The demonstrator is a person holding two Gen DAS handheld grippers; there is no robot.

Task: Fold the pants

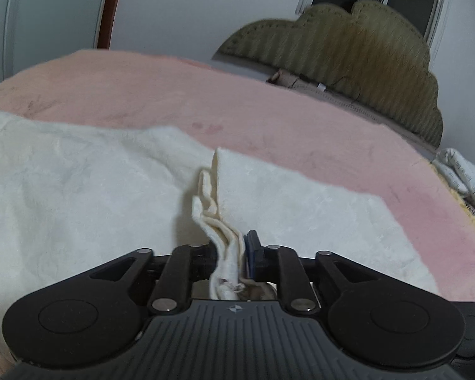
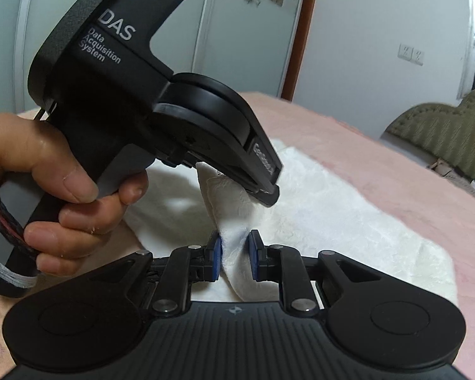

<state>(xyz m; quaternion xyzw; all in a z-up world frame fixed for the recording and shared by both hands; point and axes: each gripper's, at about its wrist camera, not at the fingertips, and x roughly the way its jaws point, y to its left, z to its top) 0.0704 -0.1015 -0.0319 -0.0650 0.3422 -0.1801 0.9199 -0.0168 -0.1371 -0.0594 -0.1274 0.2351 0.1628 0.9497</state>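
Observation:
The white pants [image 1: 79, 196] lie spread on a pink bed cover [image 1: 269, 117]. My left gripper [image 1: 234, 253] is shut on a bunched edge of the pants, and the pinched cloth rises in a ridge ahead of it. In the right wrist view the left gripper [image 2: 262, 190] is held by a hand, just ahead and above, gripping the same cloth. My right gripper [image 2: 234, 258] has its blue pads [image 2: 217, 258] slightly apart, with a fold of the white pants [image 2: 332, 221] between them. The gap is narrow, and I cannot tell whether the pads are pinching the cloth.
An olive tufted headboard [image 1: 348, 50] stands at the far side of the bed, with white walls and a dark window behind. A folded patterned cloth [image 1: 462, 174] lies at the bed's right edge. A wardrobe door [image 2: 237, 31] stands to the left.

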